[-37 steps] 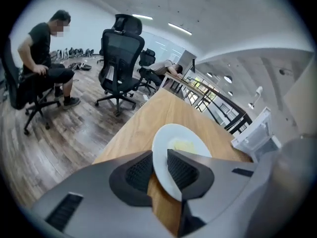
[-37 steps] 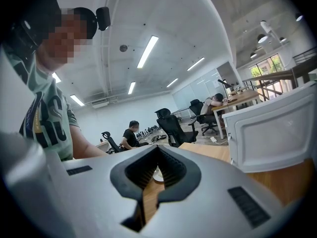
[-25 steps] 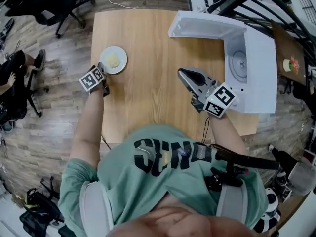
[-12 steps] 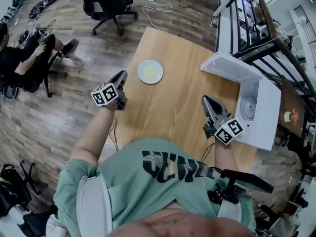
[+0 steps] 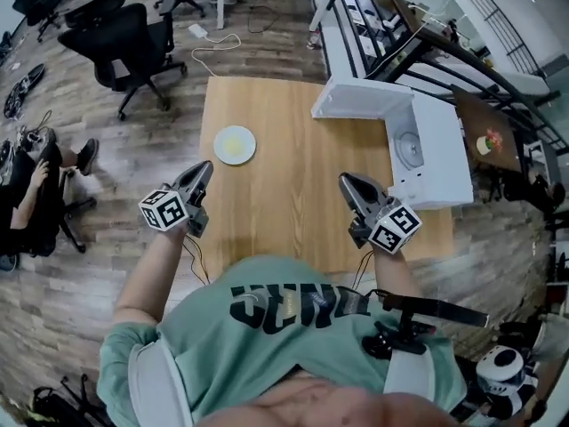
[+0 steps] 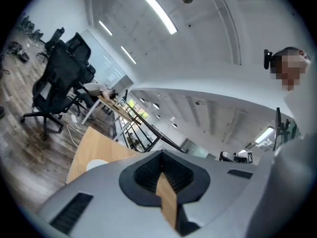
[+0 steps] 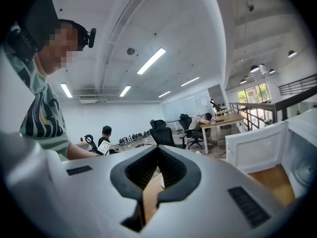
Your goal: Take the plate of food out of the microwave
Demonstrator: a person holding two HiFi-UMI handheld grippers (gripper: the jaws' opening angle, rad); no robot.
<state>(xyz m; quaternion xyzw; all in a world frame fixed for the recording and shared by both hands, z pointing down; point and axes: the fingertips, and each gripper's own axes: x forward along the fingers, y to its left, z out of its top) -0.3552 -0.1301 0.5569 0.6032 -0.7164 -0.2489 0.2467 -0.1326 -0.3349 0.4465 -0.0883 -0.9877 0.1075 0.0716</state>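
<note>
A white plate of yellow food (image 5: 235, 144) rests on the wooden table (image 5: 284, 203), toward its far left, and its edge shows as the plate (image 6: 96, 164) in the left gripper view. The white microwave (image 5: 442, 154) stands at the table's right with its door (image 5: 356, 98) swung open and a bare turntable (image 5: 409, 148) inside. My left gripper (image 5: 204, 169) hangs over the table's left edge, nearer to me than the plate, shut with nothing in it (image 6: 161, 155). My right gripper (image 5: 346, 181) is shut and empty too (image 7: 158, 150), left of the microwave.
Black office chairs (image 5: 124, 34) stand on the wood floor beyond the table's far left, with a white cable (image 5: 218, 43) near them. A seated person (image 5: 31, 194) is at far left. A black stair railing (image 5: 418, 52) runs behind the microwave.
My left gripper has drawn back from the plate toward me, and the plate stays on the table. The right gripper stays near the microwave. The head view has shifted.
</note>
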